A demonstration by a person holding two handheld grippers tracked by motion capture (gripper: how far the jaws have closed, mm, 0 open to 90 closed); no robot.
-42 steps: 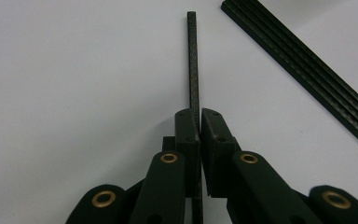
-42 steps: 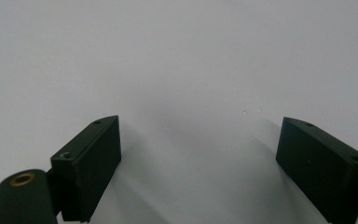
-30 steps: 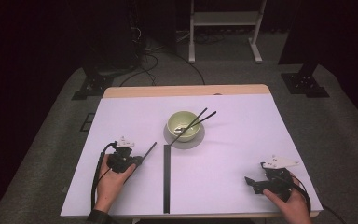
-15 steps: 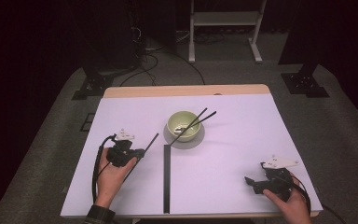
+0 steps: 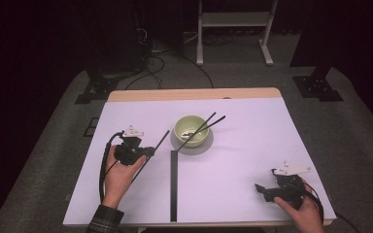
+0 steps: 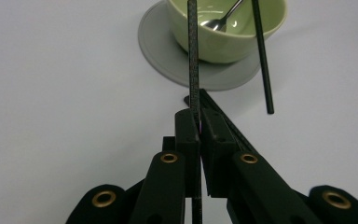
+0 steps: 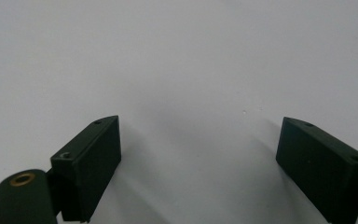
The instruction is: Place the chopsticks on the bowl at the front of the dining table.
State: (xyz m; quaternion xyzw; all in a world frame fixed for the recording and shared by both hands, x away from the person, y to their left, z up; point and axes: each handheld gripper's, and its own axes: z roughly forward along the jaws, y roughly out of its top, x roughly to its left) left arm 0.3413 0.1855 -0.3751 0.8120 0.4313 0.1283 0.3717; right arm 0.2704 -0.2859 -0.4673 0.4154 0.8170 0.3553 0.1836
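My left gripper (image 5: pixel 148 151) (image 6: pixel 198 122) is shut on a thin black chopstick (image 5: pixel 160 141) (image 6: pixel 193 56), held off the table left of the bowl, its far end pointing toward the bowl. The pale green bowl (image 5: pixel 190 130) (image 6: pixel 223 44) sits on a grey round mat (image 6: pixel 168 51) at the table's middle. A second black chopstick (image 5: pixel 214 120) (image 6: pixel 262 60) leans on the bowl's rim, and a metal spoon (image 6: pixel 219 21) lies inside. My right gripper (image 5: pixel 263 190) (image 7: pixel 198 140) rests at the near right, jaws wide open over bare table.
A black strip (image 5: pixel 174 184) runs from the mat to the front edge of the white table (image 5: pixel 252 145). Past the table's far edge stand black stand feet (image 5: pixel 92 90), cables and a white frame (image 5: pixel 233 19) on grey floor.
My left gripper has risen and moved away from the front edge, carrying the chopstick with it. The right gripper has stayed put.
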